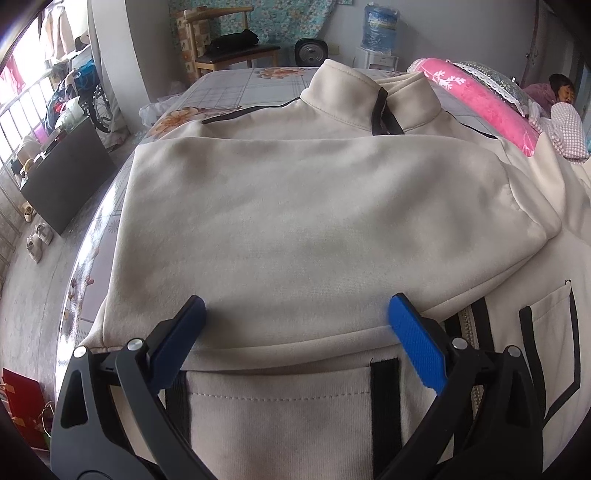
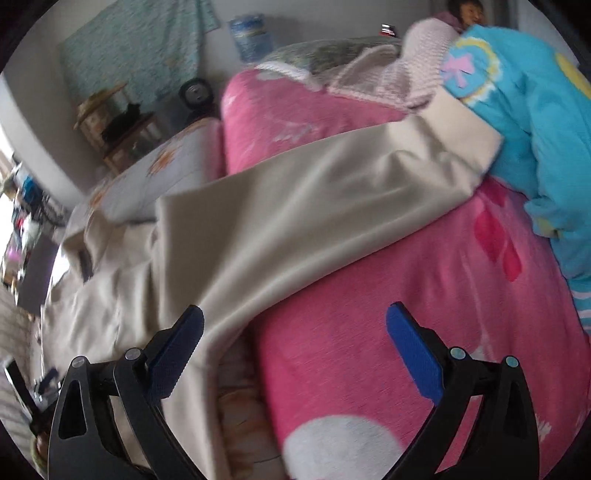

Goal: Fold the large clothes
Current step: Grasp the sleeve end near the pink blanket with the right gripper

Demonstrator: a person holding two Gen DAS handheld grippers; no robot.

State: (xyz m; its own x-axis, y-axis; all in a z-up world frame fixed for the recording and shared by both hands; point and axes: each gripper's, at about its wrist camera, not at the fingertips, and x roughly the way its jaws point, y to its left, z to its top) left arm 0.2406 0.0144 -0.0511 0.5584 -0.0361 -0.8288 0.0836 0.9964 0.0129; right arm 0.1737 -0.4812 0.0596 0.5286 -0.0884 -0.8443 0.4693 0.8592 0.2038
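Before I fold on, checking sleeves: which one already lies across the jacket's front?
The left sleeve, flat across the chest; the right sleeve trails onto the pink blanket.

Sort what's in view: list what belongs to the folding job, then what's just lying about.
Job: cream jacket, its unfolded sleeve, left gripper, right gripper.

Lying about: pink blanket, blue quilt, water bottle, chair, wheelchair.

Bright daylight comes in from the windows (image 1: pixel 22 110) on the left. The left wrist picture is sharp. The right wrist picture is blurry all over. Both bend at the edges, with dark corners.
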